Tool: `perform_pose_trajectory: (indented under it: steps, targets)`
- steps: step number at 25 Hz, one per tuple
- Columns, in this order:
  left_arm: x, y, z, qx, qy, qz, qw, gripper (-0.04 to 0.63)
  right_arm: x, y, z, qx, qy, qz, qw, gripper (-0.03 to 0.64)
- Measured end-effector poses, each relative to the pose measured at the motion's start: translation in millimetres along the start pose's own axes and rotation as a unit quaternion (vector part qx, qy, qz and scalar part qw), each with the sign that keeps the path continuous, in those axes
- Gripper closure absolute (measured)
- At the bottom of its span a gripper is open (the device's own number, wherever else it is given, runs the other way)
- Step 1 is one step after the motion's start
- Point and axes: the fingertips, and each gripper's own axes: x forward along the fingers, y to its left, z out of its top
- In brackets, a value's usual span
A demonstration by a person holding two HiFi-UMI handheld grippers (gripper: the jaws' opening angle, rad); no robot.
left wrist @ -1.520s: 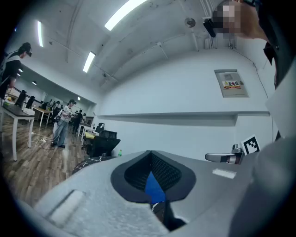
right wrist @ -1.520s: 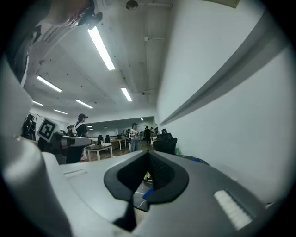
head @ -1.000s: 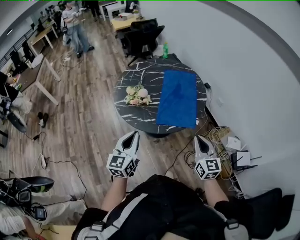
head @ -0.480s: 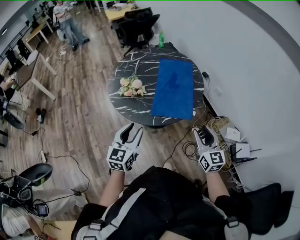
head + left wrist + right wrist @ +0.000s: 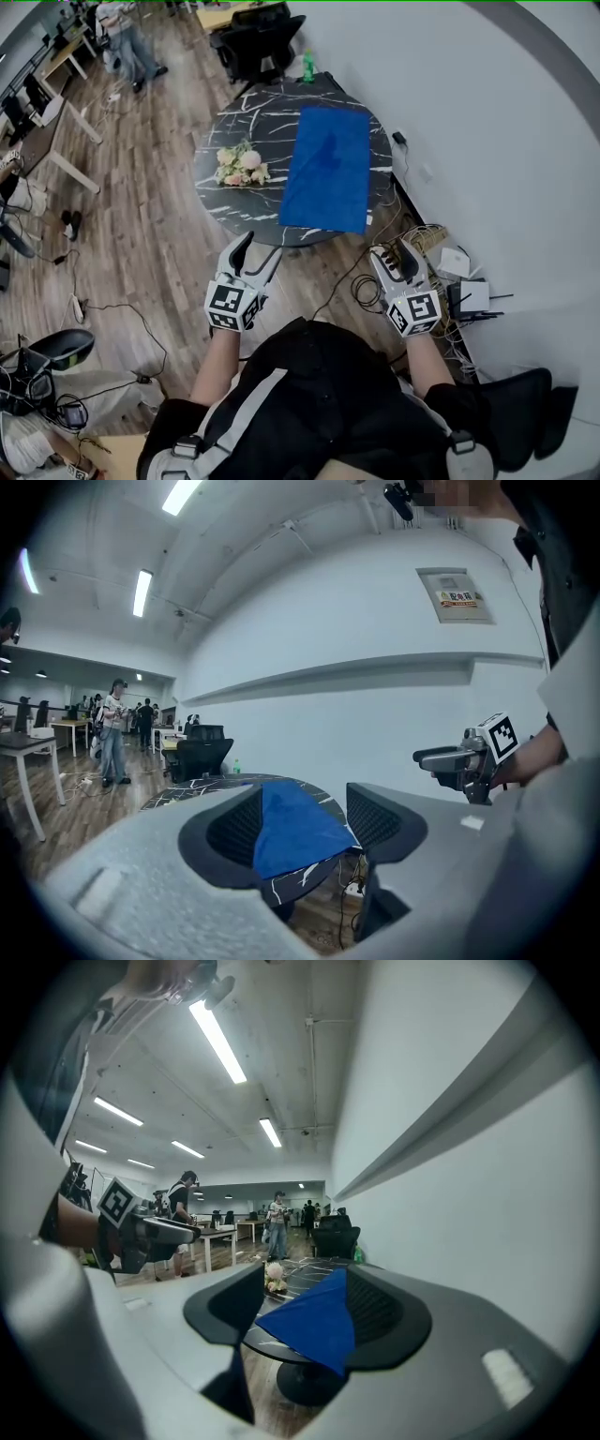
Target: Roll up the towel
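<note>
Floorboards of brown wood run across an open office, and against a plain white wall stands a round black table with white marble veins on a single central foot. The blue rectangular towel lies spread flat and unrolled on the half of the tabletop nearer the wall. Its near short edge reaches the table's rim, and one near corner hangs just over it. Beside the towel, toward the open room and apart from it, rests a small bunch of pale pink and cream flowers. A green bottle stands at the far rim, with a black office chair just behind it. On the floor by the wall, near the table's foot, lies a tangle of pale cables with a white box-shaped device close by. Farther off are light wooden desks and a standing person in jeans, under long ceiling strip lights. The left gripper and the right gripper are held in the air short of the table, side by side and well apart, both pointing toward the towel. Both sets of jaws have just been opening and now stand spread wide. Nothing is between them, and the towel shows only in the distance through each gap.
</note>
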Motion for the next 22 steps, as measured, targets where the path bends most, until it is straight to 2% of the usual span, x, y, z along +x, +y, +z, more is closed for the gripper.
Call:
perform_pose_trajectory:
  steps: [5, 9, 14, 21, 22]
  targets:
    - [20.0, -12.7, -11.1, 0.007, 0.025, 0.006, 0.9997, 0.302, -4.4, -22.9, 0.3, -0.02, 0.006, 0.018, 1.0, 0.368]
    - [30.1, -19.6, -18.0, 0.005, 0.036, 0.008, 0.9993, 0.298, -6.4, -43.4, -11.0, -0.028, 0.02, 0.014, 0.999, 0.368]
    - [25.4, -17.1, -10.5, 0.02, 0.014, 0.034, 0.9991, 0.315, -4.7, -50.3, -28.1, -0.02, 0.045, 0.016, 0.999, 0.371]
    - [46.3, -7.1, -22.7, 0.031, 0.036, 0.017, 0.9987, 0.323, 12.5, -53.3, -41.1, -0.021, 0.057, 0.017, 0.998, 0.379]
    - [50.8, -4.8, -23.2, 0.032, 0.033, 0.016, 0.9988, 0.355, 15.2, -55.3, -42.2, -0.02, 0.057, 0.015, 0.998, 0.387]
